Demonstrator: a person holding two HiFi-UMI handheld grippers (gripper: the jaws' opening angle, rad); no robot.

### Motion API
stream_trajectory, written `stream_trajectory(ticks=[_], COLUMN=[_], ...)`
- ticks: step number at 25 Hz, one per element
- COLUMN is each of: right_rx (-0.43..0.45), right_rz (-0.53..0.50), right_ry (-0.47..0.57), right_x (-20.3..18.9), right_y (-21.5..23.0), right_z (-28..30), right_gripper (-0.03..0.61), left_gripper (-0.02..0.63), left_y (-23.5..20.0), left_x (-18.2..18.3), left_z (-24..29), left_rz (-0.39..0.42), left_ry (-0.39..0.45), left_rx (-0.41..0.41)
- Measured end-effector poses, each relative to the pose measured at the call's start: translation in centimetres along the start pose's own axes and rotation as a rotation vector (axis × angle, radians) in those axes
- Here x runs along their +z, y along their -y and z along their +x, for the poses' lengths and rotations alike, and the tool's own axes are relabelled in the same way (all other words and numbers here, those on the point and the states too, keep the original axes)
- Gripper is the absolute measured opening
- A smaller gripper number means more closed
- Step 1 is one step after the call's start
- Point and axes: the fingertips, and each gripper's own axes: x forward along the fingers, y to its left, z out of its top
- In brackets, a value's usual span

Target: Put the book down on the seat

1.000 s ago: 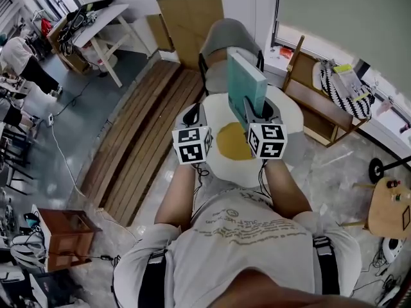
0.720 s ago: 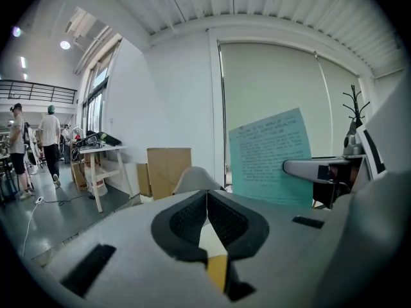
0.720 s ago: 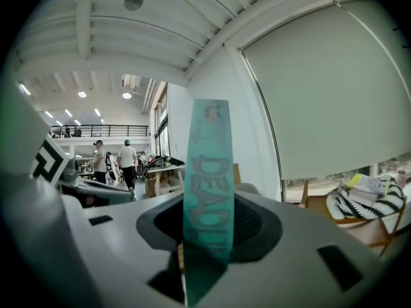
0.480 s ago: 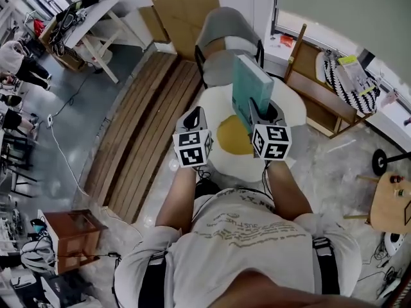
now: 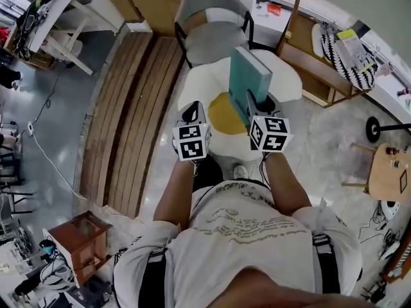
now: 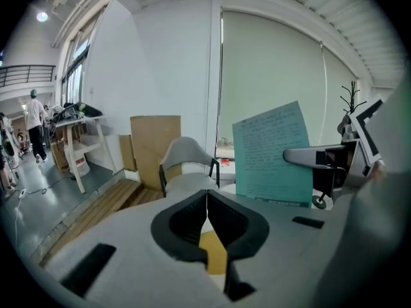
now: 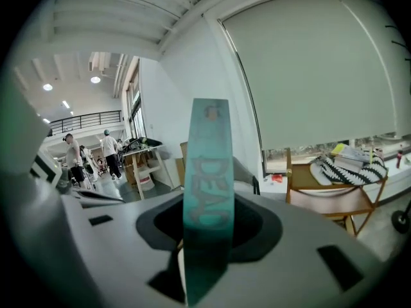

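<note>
- Book is seen in the head view standing on edge, clamped at its lower end in the right gripper and held in the air above a white-and-yellow egg-shaped pad. A grey chair stands beyond the pad. Its seat is bare, and the book is well apart from it. The left gripper is held beside the right one, with nothing in it. The task is judged to be at the carrying stage: the book is lifted, but the putting down is not yet done.
- In the left gripper view, the left gripper is shown with its jaws pressed together and nothing between them. The book is seen to the right, upright, pinched by the right gripper. The chair lies ahead, lower and further off, with no contact between book and seat.
- In the right gripper view, the gap between the jaws is filled by the book's teal spine, and the pads are closed against both covers, so a firm grip is judged. What is left, by this reading: the book is to be brought over the seat, tipped flat, lowered until it rests there, and then released.
</note>
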Motion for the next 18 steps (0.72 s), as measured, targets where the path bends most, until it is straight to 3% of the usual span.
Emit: stream_trajectory(ticks=[9, 18], right_rx=[-0.071, -0.163], right_rz=[0.047, 0.042], right_ry=[-0.218, -0.406], right_x=[-9.1, -19.3], right_y=[0.0, 1.7], right_z=[5.7, 10.9], right_gripper=[0.166, 0.166], left_gripper=[0.020, 0.020], left_y=[-2.9, -4.4], left_x=[-7.7, -14.3], left_z=[6.9, 14.6], left_rz=[-0.044, -0.021], left_ry=[-0.193, -0.338], left_rx=[-0.096, -0.231])
